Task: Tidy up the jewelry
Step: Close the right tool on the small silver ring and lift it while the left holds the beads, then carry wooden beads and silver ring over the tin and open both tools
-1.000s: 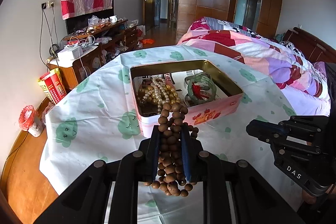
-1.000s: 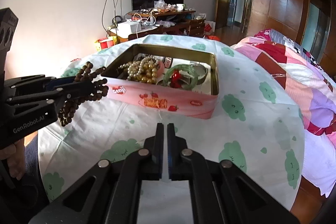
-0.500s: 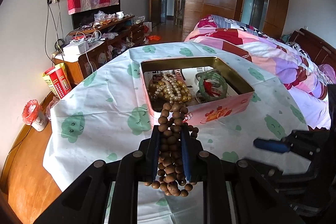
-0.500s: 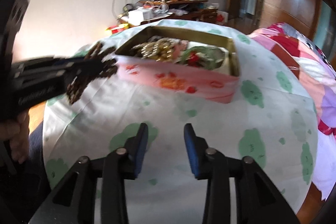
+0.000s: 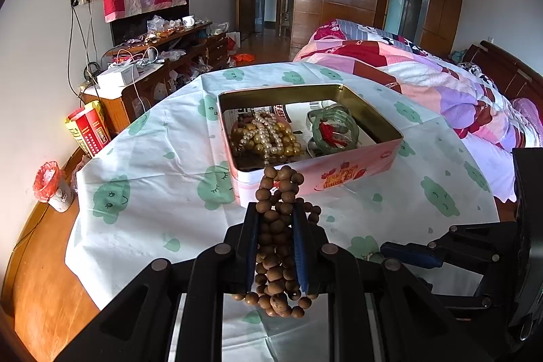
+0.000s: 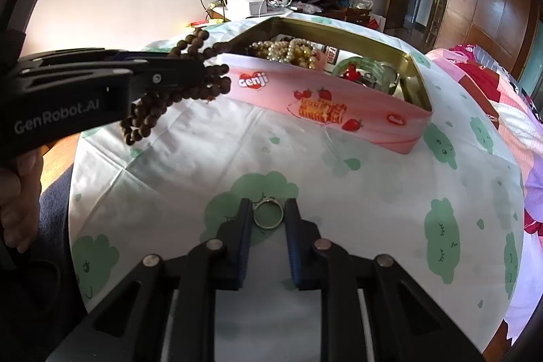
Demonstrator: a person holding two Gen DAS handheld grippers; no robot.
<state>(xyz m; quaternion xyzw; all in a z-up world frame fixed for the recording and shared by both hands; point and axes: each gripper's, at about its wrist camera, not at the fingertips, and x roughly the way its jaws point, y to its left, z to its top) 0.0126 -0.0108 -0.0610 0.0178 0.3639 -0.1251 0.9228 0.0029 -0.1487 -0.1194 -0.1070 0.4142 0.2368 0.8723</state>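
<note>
My left gripper [image 5: 275, 209] is shut on a brown wooden bead strand [image 5: 276, 226] and holds it above the cloth just in front of the pink tin [image 5: 339, 173]; the strand also shows in the right wrist view [image 6: 190, 83]. The tin [image 6: 339, 104] holds pearl and gold beads [image 5: 268, 138] and a green bangle [image 5: 334, 129]. My right gripper [image 6: 268, 209] is open, low over the table, with a small metal ring [image 6: 268, 215] lying on the cloth between its fingers. It shows in the left wrist view [image 5: 407, 255].
The round table [image 6: 373, 192] has a white cloth with green prints. A bed with a patchwork quilt [image 5: 424, 70] lies to the right. A cluttered TV cabinet [image 5: 152, 56] stands by the far wall. A red packet [image 5: 88, 131] and small bin [image 5: 51, 182] sit on the floor left.
My right gripper opened from shut and dropped low over the cloth, so the ring now lies between its fingers. My left gripper still holds the bead strand before the tin.
</note>
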